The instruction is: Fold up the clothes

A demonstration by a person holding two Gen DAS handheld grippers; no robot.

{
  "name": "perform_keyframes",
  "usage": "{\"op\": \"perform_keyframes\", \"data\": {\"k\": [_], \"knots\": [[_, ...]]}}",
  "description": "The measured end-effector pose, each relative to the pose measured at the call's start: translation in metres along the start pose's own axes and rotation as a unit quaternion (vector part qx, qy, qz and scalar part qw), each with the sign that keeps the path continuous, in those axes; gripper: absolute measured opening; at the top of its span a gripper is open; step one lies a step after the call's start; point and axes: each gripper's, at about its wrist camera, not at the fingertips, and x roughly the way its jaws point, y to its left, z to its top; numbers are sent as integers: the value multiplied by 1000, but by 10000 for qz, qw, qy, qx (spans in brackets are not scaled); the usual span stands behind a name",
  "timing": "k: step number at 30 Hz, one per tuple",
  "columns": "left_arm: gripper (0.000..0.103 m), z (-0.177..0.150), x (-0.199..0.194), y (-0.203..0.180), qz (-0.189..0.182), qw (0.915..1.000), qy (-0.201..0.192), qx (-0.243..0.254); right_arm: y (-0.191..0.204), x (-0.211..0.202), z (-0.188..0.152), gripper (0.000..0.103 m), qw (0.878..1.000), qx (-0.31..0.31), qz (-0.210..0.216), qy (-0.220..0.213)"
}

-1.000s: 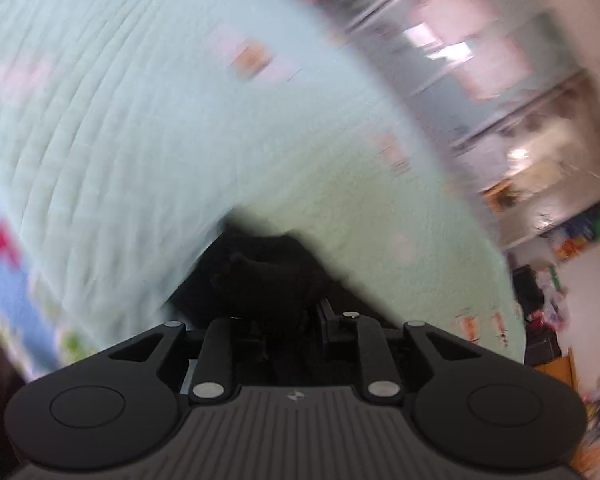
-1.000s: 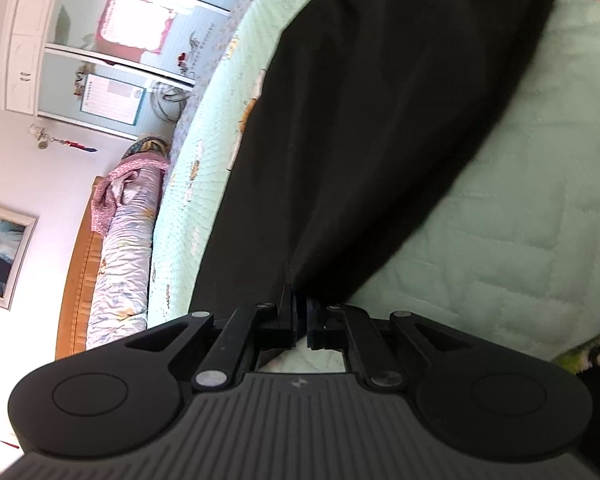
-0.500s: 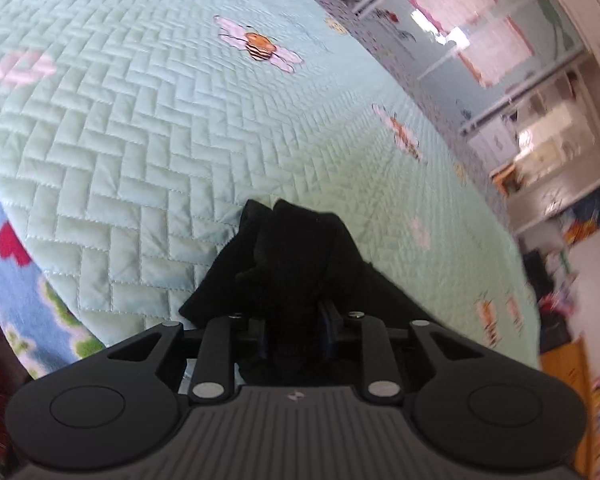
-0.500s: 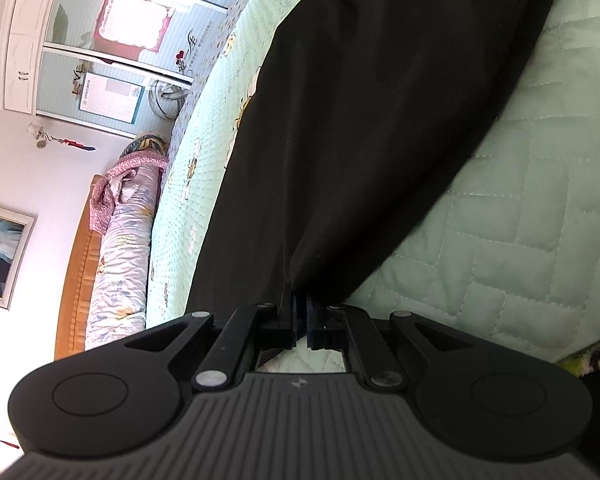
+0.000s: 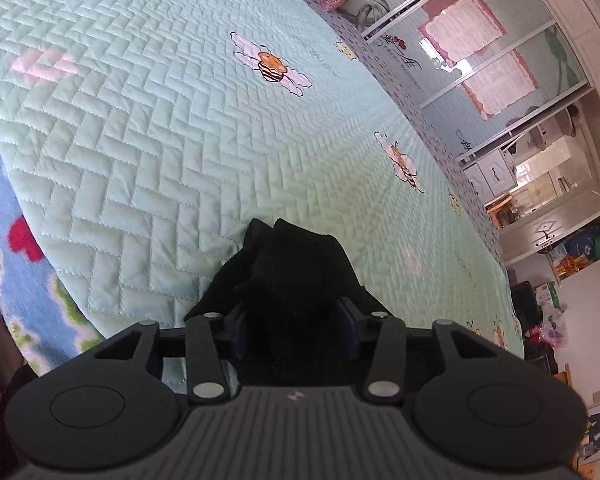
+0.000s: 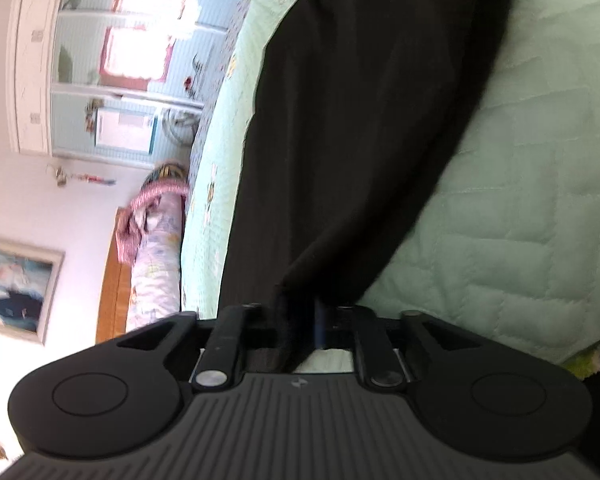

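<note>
Both grippers, left (image 5: 294,330) and right (image 6: 300,322), are opening wider than before, releasing the black garment (image 6: 360,128) onto the quilt (image 5: 160,132).

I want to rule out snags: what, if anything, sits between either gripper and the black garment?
Nothing visible. The black garment already lies bunched between the opening jaws of the left gripper, and its edge runs between the opening jaws of the right gripper, over the green quilt.

Matt black knit cloth garment (image 5: 296,276), soft and creased. Quilted mint bedspread (image 5: 160,140), stitched herringbone, faint sheen. Matt ribbed black plastic on left gripper (image 5: 294,328); glossy wooden headboard (image 6: 114,280) at 9 o'clock.
</note>
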Motion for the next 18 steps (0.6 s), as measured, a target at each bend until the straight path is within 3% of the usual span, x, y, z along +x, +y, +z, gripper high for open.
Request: {"op": "perform_keyframes", "data": {"k": [7,10,18], "knots": [[49,0,8,-7,319,9994,35,163,3,2,1,18,9998,-69,70,-159],[49,2,13,-8,404,9990,56,204,7,-2,0,3,9993,-243,9,-299],[49,7,19,-11,537,9980,6,323,27,-8,1,3,9934,-1006,-275,-475]]}}
